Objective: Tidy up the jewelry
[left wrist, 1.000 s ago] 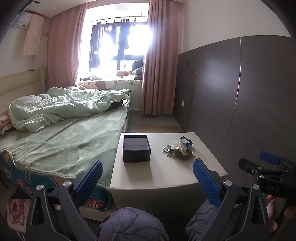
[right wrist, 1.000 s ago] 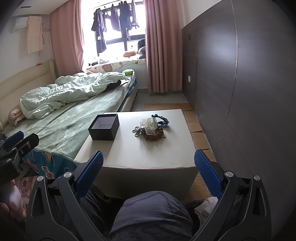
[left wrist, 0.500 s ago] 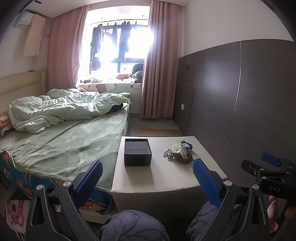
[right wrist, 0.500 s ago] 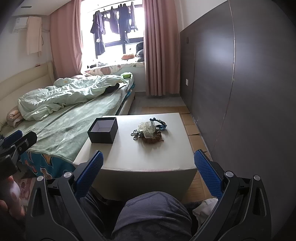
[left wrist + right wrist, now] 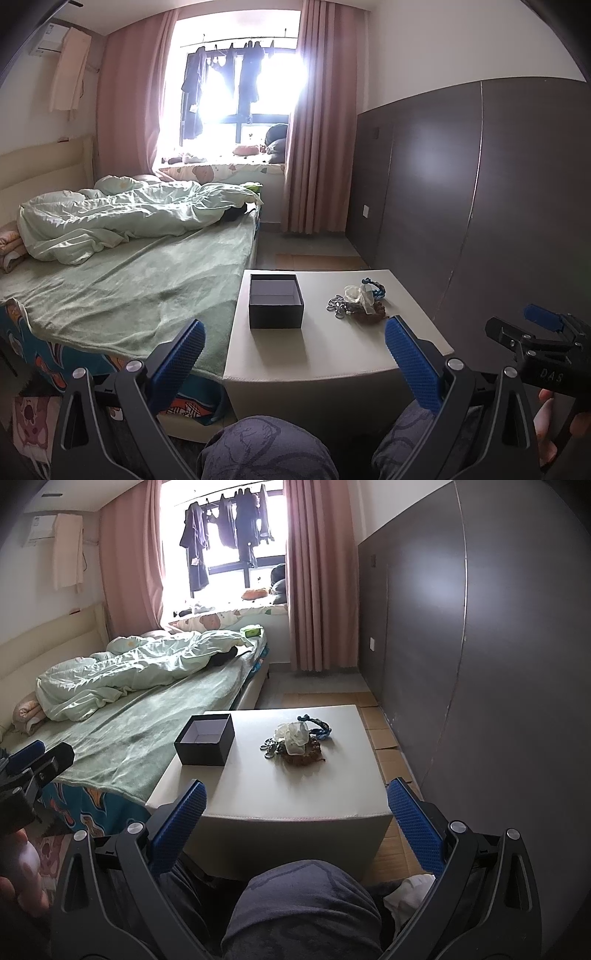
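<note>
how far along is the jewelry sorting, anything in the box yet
Nothing looks done: the box sits open and looks empty. Nothing is in hand either; the left gripper and right gripper are both open, short of the table. All the jewelry lies heaped beside the box, so every piece is left to move.

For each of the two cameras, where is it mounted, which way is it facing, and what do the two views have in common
Left wrist: sits on the left gripper, held low facing the table and window; shows its open blue fingers, the person's knees, the right gripper at right.
Right wrist: sits on the right gripper, facing likewise from further right; shows its open fingers, a knee, the left gripper at left.
Shared: black box, jewelry pile, bed.
</note>
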`<action>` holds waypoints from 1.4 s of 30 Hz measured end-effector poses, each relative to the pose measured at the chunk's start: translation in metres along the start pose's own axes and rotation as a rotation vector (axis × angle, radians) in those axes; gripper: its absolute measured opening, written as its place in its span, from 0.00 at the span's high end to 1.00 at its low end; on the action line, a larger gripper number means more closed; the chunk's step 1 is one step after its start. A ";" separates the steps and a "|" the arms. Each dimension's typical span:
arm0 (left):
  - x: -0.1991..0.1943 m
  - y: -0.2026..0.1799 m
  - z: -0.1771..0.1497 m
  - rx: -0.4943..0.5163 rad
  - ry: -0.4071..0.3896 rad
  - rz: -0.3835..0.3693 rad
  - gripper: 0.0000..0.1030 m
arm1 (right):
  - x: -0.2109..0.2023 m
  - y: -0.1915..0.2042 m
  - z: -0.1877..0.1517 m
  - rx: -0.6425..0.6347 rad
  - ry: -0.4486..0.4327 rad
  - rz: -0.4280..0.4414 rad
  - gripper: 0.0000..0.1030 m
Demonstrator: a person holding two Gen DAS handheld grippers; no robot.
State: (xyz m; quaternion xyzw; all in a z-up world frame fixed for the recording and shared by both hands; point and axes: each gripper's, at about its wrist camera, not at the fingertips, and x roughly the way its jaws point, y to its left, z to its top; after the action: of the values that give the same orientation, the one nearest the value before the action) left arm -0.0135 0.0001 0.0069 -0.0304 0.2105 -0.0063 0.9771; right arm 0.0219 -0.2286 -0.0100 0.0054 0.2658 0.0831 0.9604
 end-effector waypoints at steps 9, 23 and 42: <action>0.000 -0.002 0.000 0.006 -0.002 0.002 0.08 | -0.002 -0.001 0.000 0.001 -0.004 0.001 0.05; 0.021 -0.002 0.011 -0.013 0.010 0.021 0.08 | 0.021 -0.014 0.013 0.036 0.044 0.022 0.05; 0.120 -0.007 0.020 -0.018 0.120 -0.120 0.22 | 0.120 -0.059 0.032 0.169 0.152 0.058 0.15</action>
State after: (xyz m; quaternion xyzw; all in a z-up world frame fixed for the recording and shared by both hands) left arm 0.1041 -0.0085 -0.0239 -0.0515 0.2666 -0.0645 0.9603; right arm 0.1484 -0.2661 -0.0470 0.0877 0.3436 0.0882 0.9308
